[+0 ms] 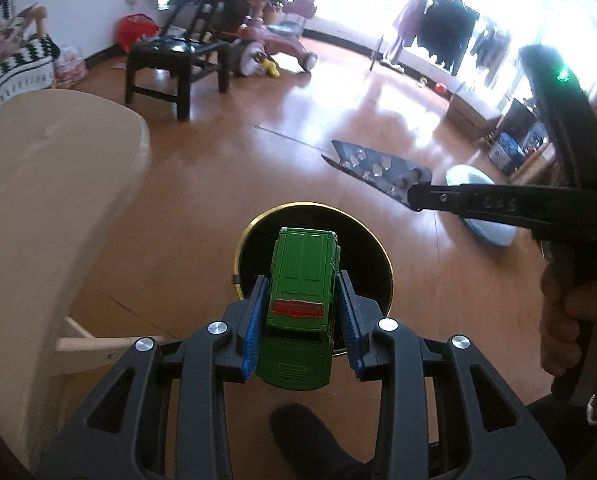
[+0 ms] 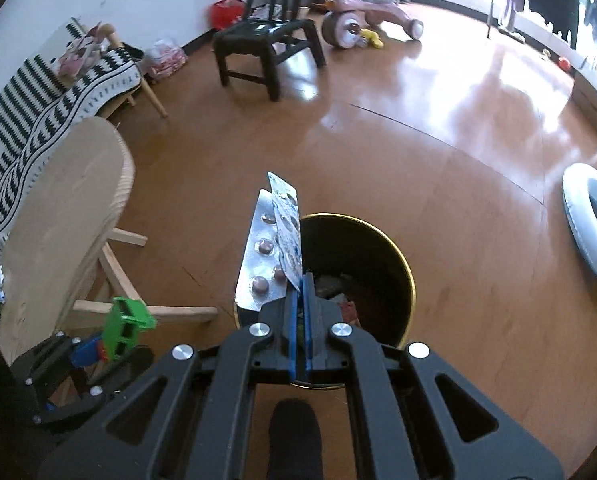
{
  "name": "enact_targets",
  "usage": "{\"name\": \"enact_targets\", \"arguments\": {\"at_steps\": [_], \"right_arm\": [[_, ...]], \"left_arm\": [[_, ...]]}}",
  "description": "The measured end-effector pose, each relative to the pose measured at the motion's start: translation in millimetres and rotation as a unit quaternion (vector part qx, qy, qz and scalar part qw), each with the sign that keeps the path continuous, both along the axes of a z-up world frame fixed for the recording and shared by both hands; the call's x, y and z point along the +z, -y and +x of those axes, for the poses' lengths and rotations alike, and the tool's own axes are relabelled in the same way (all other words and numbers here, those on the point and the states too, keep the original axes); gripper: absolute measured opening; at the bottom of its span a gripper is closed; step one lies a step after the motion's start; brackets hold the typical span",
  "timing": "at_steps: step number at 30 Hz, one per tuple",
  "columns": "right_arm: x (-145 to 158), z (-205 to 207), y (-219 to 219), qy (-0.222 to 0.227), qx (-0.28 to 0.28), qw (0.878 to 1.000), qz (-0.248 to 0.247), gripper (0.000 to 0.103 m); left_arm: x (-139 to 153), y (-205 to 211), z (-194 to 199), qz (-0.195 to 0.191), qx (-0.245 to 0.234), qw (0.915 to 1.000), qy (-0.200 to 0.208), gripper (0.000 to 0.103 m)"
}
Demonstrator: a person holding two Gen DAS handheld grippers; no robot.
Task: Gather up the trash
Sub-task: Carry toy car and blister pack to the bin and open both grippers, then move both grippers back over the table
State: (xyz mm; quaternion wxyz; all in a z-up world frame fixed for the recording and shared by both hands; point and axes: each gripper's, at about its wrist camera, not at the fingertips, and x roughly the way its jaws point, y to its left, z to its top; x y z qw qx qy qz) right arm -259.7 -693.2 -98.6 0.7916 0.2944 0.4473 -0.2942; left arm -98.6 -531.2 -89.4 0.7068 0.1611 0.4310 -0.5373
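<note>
Clamped jaws on the left gripper (image 1: 302,312) hold a green toy car (image 1: 302,304) by its sides, the blue pads pressing both flanks. It hangs right above the round black bin (image 1: 374,252) with a gold rim, which stands on the wooden floor (image 1: 218,184). The right gripper (image 2: 300,300) has its jaws pinched tight on a silver pill sheet (image 2: 260,256) together with a printed blister pack (image 2: 286,228); both stick up past the fingertips, over the near left edge of the bin. Some scraps lie inside the bin. A pale wooden table (image 2: 58,208) stands to the left, a black chair (image 2: 266,44) and a pink tricycle (image 2: 362,20) farther back, and a white ring (image 2: 590,224) lies on the floor to the right.
</note>
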Motion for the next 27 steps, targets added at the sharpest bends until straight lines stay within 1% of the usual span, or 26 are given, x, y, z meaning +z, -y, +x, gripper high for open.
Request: {"name": "enact_targets", "arguments": {"at_steps": [4,14,18,19,20,21,22,23,27], "right_arm": [[-4,-7,11,-0.001,-0.008,1.000,0.006,0.003],[-7,-11,19,-0.002,-0.009,1.000,0.015,0.003],[-7,-10,19,-0.002,-0.012,1.000,0.015,0.003],[-7,-10,19,-0.002,-0.014,1.000,0.015,0.003],[-7,-11,20,-0.004,-0.017,1.000,0.016,0.003],[-7,-10,20,-0.007,-0.016,1.000,0.017,0.003],[-6,-10,20,-0.011,-0.017,1.000,0.017,0.003],[-6,-11,20,-0.012,-0.018,1.000,0.015,0.003],[-8,-15,21,-0.018,-0.024,0.999,0.022,0.003]], "left_arm": [[-13,15,2,0.011,-0.003,0.9999,-0.011,0.034],[-25,37,10,0.019,0.001,0.9995,-0.024,0.034],[-29,45,11,0.019,-0.004,0.9995,-0.024,0.034],[-30,47,10,0.019,-0.004,0.9996,-0.020,0.036],[-30,50,10,0.018,-0.006,0.9997,-0.015,0.044],[-31,52,9,0.015,-0.007,0.9998,-0.010,0.061],[-30,52,6,0.013,-0.006,0.9999,-0.009,0.069],[-30,53,6,0.007,-0.004,0.9999,-0.009,0.073],[-26,54,7,0.001,0.005,0.9999,-0.014,0.077]]}}
